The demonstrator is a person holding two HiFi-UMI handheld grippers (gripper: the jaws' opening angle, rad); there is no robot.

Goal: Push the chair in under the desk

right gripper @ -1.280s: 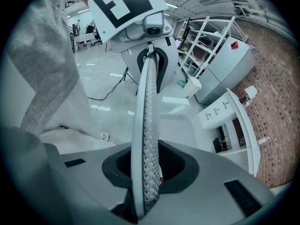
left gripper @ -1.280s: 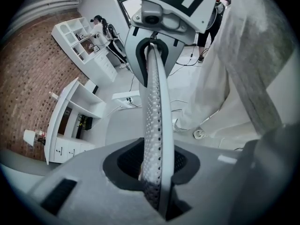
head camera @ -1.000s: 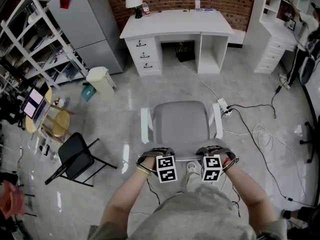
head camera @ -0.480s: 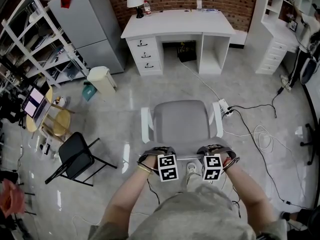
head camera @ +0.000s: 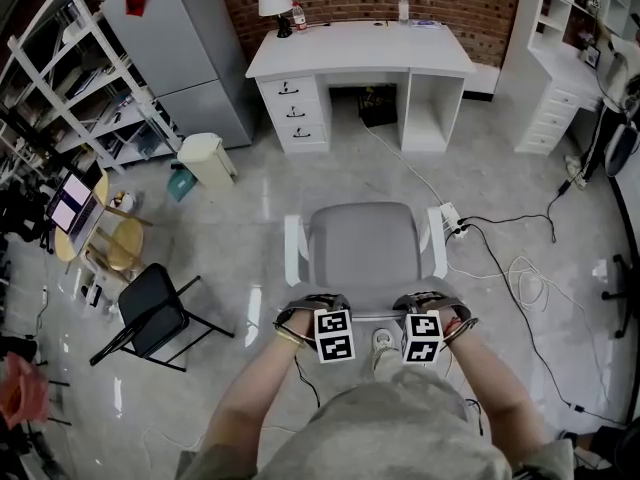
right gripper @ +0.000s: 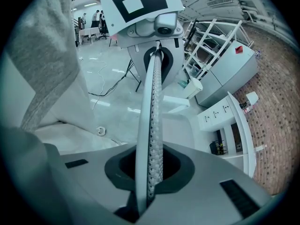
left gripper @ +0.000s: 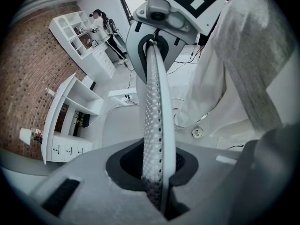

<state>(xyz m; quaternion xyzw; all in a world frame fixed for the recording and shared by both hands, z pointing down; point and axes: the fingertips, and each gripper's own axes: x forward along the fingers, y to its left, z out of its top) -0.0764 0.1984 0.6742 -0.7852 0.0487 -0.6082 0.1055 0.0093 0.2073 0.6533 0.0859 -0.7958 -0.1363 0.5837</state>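
Head cam sat above the person, looking fwd & steeply down, far enough back to take in the chair (head camera: pixel 362 248) and the floor (head camera: pixel 240 218) out to the desk (head camera: pixel 360 48) at frame top. Left gripper view & right gripper view each looked along own jaws, v. close on the chair's back edge (left gripper: pixel 152 102), which ran up mid-frame. I saw chair & desk in all 3 views, w/ the desk at left in the left gripper view and at right in the right one.
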